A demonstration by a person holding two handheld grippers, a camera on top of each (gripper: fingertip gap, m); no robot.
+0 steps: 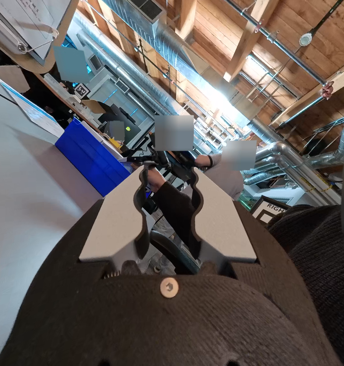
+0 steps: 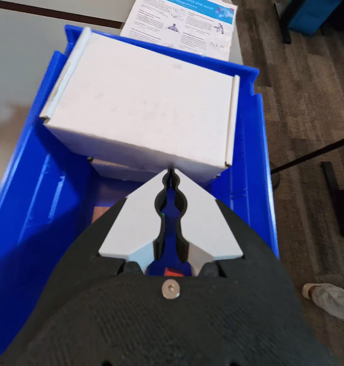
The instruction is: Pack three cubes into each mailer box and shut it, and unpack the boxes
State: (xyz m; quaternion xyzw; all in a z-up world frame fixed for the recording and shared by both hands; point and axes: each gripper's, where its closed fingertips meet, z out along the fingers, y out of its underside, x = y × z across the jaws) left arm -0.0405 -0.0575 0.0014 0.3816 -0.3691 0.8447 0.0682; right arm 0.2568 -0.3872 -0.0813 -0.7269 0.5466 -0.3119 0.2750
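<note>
A closed white mailer box (image 2: pixel 141 105) lies tilted in a blue bin (image 2: pixel 38 198), on top of a second white box (image 2: pixel 115 170). My right gripper (image 2: pixel 170 171) is shut, its tips pinched on the lower front edge of the top box. Between its fingers, low in the bin, I see a bit of something red-orange (image 2: pixel 172 272) and a sliver of green (image 2: pixel 163 215); I cannot tell what they are. My left gripper (image 1: pixel 168 170) is open and empty, tilted up toward the ceiling, to the right of the blue bin (image 1: pixel 92 158).
The bin stands on a grey table (image 2: pixel 18 59) near its right edge, with a printed sheet (image 2: pixel 187 23) behind it. Carpet floor, black stand legs (image 2: pixel 335 198) and a shoe (image 2: pixel 329 303) lie to the right. People work at a bench (image 1: pixel 216 164) beyond the left gripper. The tips of one gripper are about 45 cm away from the tips of the other.
</note>
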